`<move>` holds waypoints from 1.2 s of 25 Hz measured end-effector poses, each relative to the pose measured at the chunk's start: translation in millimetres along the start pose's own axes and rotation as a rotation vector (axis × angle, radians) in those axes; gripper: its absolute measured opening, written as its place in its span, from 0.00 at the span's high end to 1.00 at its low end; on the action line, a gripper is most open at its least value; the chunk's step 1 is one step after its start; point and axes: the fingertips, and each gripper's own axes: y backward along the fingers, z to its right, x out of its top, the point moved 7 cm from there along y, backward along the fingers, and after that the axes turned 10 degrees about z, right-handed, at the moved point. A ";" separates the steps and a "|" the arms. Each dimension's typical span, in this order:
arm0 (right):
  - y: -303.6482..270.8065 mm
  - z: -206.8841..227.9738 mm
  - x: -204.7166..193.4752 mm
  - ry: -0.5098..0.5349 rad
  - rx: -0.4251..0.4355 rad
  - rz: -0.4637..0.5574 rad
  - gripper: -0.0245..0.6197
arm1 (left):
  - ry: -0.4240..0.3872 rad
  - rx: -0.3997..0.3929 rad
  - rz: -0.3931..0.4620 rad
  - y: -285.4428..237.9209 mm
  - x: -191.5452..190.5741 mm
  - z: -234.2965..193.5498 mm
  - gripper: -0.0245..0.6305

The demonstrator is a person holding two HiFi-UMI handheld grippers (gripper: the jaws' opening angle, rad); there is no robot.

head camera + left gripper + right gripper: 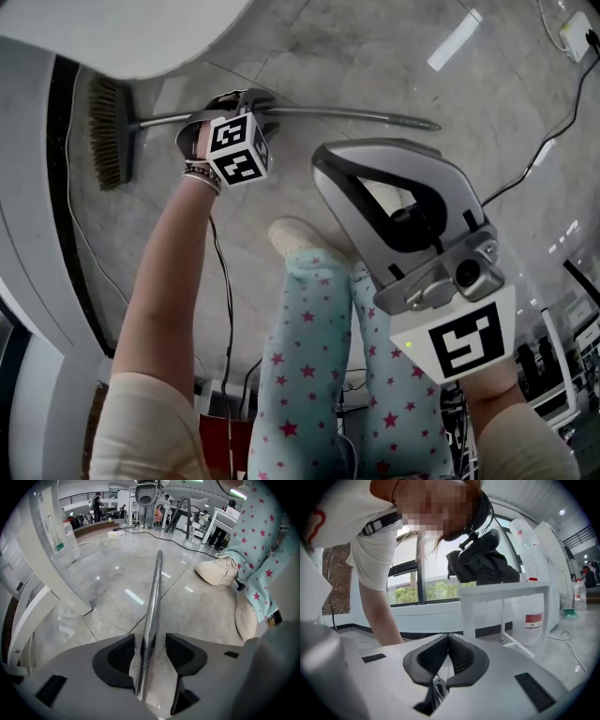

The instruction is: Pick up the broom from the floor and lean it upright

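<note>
The broom lies flat on the grey tiled floor, its brush head (111, 131) at the left and its metal handle (356, 114) running to the right. My left gripper (230, 117) points down over the handle close to the brush. In the left gripper view the handle (153, 597) runs between the two black pads of the left gripper (150, 641), with a small gap on each side, so the jaws stand open around it. My right gripper (328, 167) hangs in the air nearer the camera. Its tips meet in the right gripper view (449, 637), shut and holding nothing.
A white rounded furniture base (122, 28) stands just beyond the brush head. The person's shoes (218, 569) and legs in star-print trousers (309, 356) stand beside the handle. Cables (553, 141) trail over the floor at the right. A white table (501, 592) stands by the window.
</note>
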 end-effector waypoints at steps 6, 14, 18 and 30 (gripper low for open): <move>5.1 4.5 -45.3 -0.042 -0.011 -0.092 0.93 | 0.013 0.012 -0.015 1.3 3.0 2.6 0.67; 20.8 14.1 -20.2 -0.028 -0.043 -0.065 0.93 | -0.117 -0.059 -0.090 -1.8 7.7 23.5 0.82; 34.4 6.3 6.9 0.029 -0.016 -0.069 0.93 | -0.142 -0.083 -0.020 13.3 25.3 48.0 0.82; 41.6 -8.7 203.9 -0.057 -0.163 0.066 0.93 | -0.114 0.013 0.328 171.1 103.3 101.2 0.83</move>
